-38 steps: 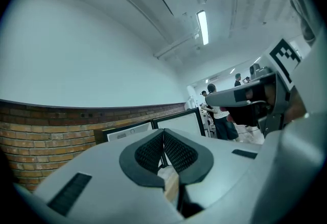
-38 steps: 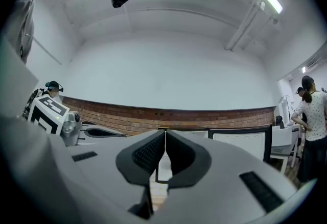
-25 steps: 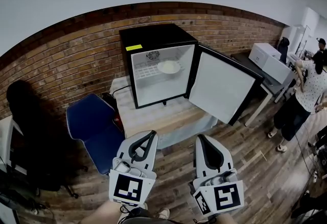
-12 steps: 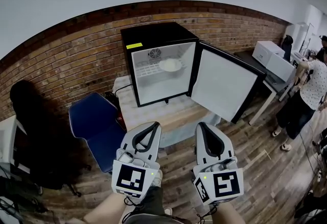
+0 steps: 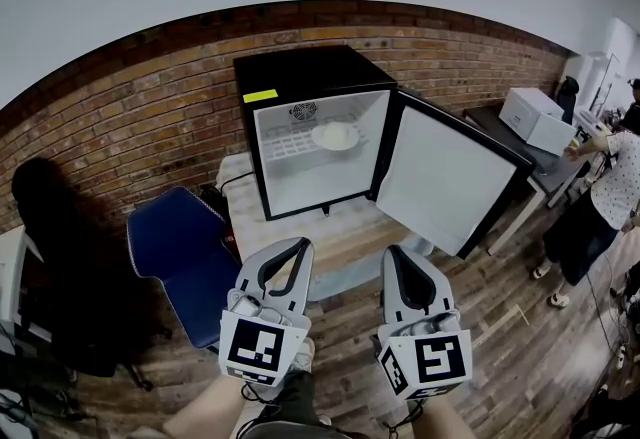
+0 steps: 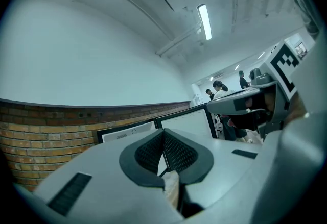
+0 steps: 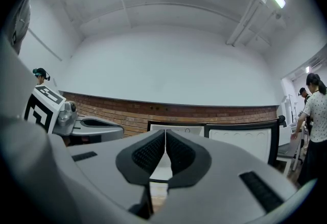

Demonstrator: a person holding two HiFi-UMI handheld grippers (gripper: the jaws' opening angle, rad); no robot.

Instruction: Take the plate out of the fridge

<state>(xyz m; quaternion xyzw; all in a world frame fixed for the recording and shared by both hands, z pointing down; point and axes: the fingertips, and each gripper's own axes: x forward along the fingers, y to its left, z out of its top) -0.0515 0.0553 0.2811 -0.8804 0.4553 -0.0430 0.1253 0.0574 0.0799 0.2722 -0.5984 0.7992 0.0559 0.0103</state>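
The left gripper (image 5: 299, 247) and right gripper (image 5: 395, 255) are being held level, jaws closed together and empty, well short of the open fridge (image 5: 310, 77). The plate (image 5: 334, 135) is being shown on its upper shelf (image 5: 284, 144) (jaws are best opened before the rim is neared).

Left tongs (image 5: 299, 247) seemingly closed, right tongs (image 5: 394, 254) closed

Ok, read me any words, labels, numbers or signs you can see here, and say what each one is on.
No legible text anywhere.
Yellow sticker on the fridge, upper front edge: too small to read.
Left gripper and right gripper: only black-and-white square markers, no letters or numbers.
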